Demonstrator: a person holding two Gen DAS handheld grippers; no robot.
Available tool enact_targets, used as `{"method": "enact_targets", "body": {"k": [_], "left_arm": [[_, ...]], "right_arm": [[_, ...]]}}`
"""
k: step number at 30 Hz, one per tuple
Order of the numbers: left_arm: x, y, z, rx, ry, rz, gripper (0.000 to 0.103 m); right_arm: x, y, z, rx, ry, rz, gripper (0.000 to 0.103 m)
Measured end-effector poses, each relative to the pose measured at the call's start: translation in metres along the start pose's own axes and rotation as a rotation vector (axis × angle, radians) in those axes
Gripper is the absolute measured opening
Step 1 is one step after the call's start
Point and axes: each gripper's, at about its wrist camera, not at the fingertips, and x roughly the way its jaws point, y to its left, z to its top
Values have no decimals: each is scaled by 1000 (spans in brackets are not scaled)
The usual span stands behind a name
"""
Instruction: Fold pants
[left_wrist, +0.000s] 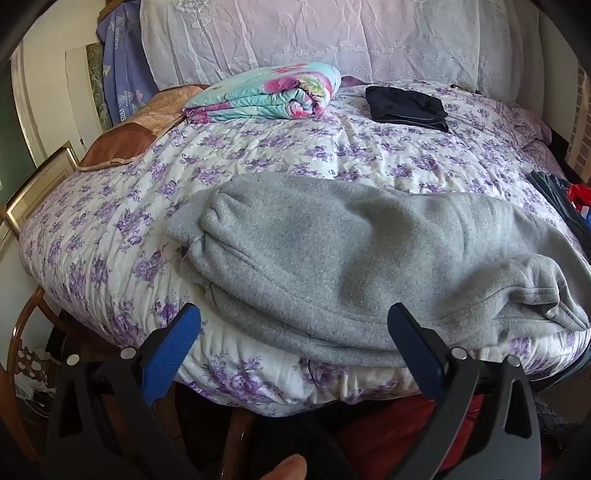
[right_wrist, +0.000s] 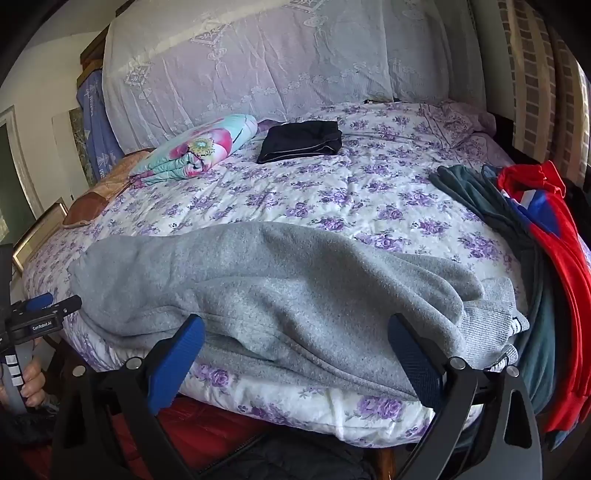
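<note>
Above the grey pants (left_wrist: 369, 258) on the bed (left_wrist: 295, 155), both grippers' fingers (left_wrist: 173, 343) (right_wrist: 413, 354) wide apart, empty.

The left claw (left_wrist: 293, 334) stands wide open, its blue fingers (left_wrist: 173, 352) empty and hovering just short of the bed's near edge. Directly ahead of it, grey fleece sweatpants (left_wrist: 332, 258) lie crumpled across the purple-flowered quilt (left_wrist: 110, 236), the near hem just beyond the fingertips, not touching them. Far beyond the claw, a folded floral blanket (left_wrist: 266, 92) lies ahead to the left and a folded black garment (left_wrist: 406, 107) ahead to the right. A fingertip (left_wrist: 286, 469) shows below the claw.
</note>
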Motion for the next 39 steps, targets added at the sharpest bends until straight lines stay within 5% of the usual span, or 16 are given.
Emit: {"method": "enact_targets", "body": {"k": [39], "left_arm": [[-1, 11, 3, -11, -5, 3, 99]], "right_arm": [[-1, -3, 2, 18, -13, 9, 100]]}}
